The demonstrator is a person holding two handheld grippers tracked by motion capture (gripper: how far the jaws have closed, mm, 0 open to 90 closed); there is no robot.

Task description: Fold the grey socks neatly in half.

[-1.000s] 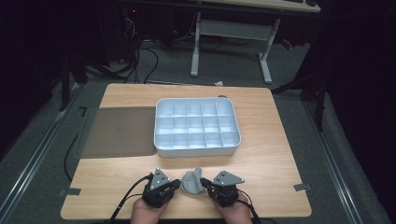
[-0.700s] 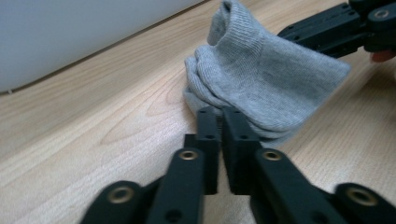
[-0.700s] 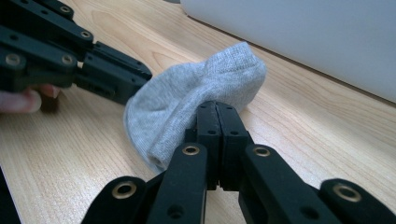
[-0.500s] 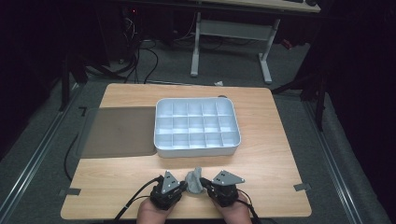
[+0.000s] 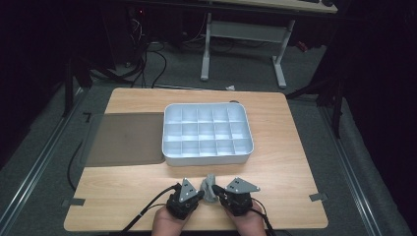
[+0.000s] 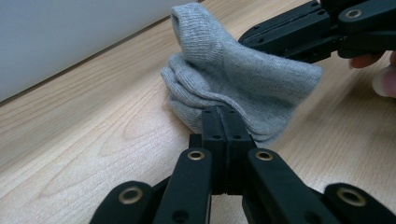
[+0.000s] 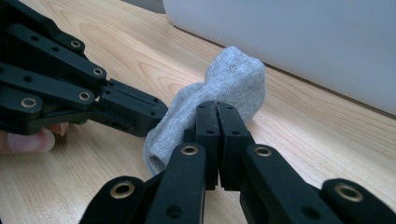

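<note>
Both pairs of black jaws were clenched on the same small grey knitted sock (image 6: pixel 233 88), one from each side. Seen along the left gripper (image 6: pixel 226 122), its two jaws stood pressed together with a fold of the sock's lower edge pinched at their tips; they had just been closing that last bit, with the fabric between them. From the right gripper (image 7: pixel 217 116), the jaws likewise met flat against each other, nipping the sock near its open end, while the rounded toe or heel part rose beyond them.

The sock lay bunched on the light wooden table (image 5: pixel 285 162), near its front edge and between the two grippers, partly lifted into a small peak. In the high view it showed as a grey lump (image 5: pixel 210 189) midway between the left gripper (image 5: pixel 195 195) and the right gripper (image 5: pixel 220 192), with the person's hands coming in from the bottom edge.

Just beyond the sock stood a white plastic tray divided into many small square compartments (image 5: pixel 206 158), near but not touching the fabric. Beside the tray, at its left, a flat dark brownish mat (image 5: pixel 125 138) lay on the table, touching or almost touching the tray's side.
</note>
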